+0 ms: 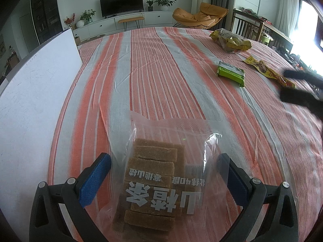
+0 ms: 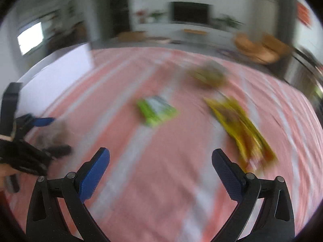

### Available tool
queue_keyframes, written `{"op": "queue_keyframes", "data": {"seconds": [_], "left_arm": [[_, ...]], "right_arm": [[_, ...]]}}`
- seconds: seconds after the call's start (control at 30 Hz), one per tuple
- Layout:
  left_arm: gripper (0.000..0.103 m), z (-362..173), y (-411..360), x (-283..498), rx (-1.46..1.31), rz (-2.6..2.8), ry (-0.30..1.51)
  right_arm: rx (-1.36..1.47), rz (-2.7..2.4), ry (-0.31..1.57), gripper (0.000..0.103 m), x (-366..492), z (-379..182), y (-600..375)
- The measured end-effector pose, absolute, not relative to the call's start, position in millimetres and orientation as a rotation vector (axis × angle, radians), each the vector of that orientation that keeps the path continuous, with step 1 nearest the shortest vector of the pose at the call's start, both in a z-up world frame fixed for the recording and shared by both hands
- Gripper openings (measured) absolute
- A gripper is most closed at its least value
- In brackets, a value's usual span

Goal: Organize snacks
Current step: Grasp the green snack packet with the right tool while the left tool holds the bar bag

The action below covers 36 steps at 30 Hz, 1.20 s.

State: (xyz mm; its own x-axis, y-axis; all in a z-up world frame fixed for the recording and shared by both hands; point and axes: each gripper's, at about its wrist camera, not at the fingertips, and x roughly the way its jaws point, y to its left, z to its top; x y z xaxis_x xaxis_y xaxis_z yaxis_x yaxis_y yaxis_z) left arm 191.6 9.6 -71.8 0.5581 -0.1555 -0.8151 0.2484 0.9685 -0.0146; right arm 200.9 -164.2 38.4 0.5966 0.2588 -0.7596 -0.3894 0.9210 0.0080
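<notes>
Left wrist view. Left gripper (image 1: 164, 173) spread wide over a striped cloth (image 1: 161, 70), blue pads (image 1: 94, 178) well apart. Clear bag (image 1: 161, 173) of brown bars lay flat between the fingers, white print upside down to the camera. Bag's loose right edge seen overlapping the right pad; left pad stood just beside the bag's left edge; firm contact on either side could not be told. Nothing clamped.

Farther off, toward the right: green pack (image 1: 231, 72) flat on the cloth; beyond it a yellow bag (image 1: 231, 40), crumpled; right of the green pack a long yellow pack (image 1: 268, 71), lying slantwise. All three well apart from the clear bag. Right gripper (image 1: 298, 84) entered at the right edge as a dark blurred shape, its tips near the long yellow pack's near end. White board (image 1: 40, 84) lay along the left side of the cloth.

Right wrist view, heavily blurred. Right gripper (image 2: 160, 166) likewise spread wide, pads (image 2: 93, 175) apart, nothing between them but cloth (image 2: 161, 181). Green pack (image 2: 156, 111) ahead and slightly left of centre; long yellow pack (image 2: 241, 129) ahead and right, its near end just beyond the right fingertip; yellow bag (image 2: 210, 74) farther back. Left gripper (image 2: 43, 135) seen at the left edge, with a gloved hand (image 2: 22, 157) behind it and the brown bag (image 2: 53, 135) a smear between its tips.
</notes>
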Motion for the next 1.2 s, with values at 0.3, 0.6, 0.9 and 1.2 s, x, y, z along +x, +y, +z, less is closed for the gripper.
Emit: {"op": "queue_keyframes", "data": {"seconds": [0.3,0.6,0.9,1.2], "left_arm": [[0.103,-72,9,192,0.106,-0.239,0.950],[0.103,-72,10,192,0.106,-0.239,0.950],[0.103,-72,9,192,0.106,-0.239,0.950],[0.103,-72,9,192,0.105,-0.239,0.949]], "right_arm": [[-0.273,0.424,1.108,0.098,315,2,-132],[-0.204,0.358,1.143,0.059,296,2,-131],[-0.126,0.177,1.013,0.060,181,4,-174],[-0.085,0.117,0.933,0.063,152,3,-184]]}}
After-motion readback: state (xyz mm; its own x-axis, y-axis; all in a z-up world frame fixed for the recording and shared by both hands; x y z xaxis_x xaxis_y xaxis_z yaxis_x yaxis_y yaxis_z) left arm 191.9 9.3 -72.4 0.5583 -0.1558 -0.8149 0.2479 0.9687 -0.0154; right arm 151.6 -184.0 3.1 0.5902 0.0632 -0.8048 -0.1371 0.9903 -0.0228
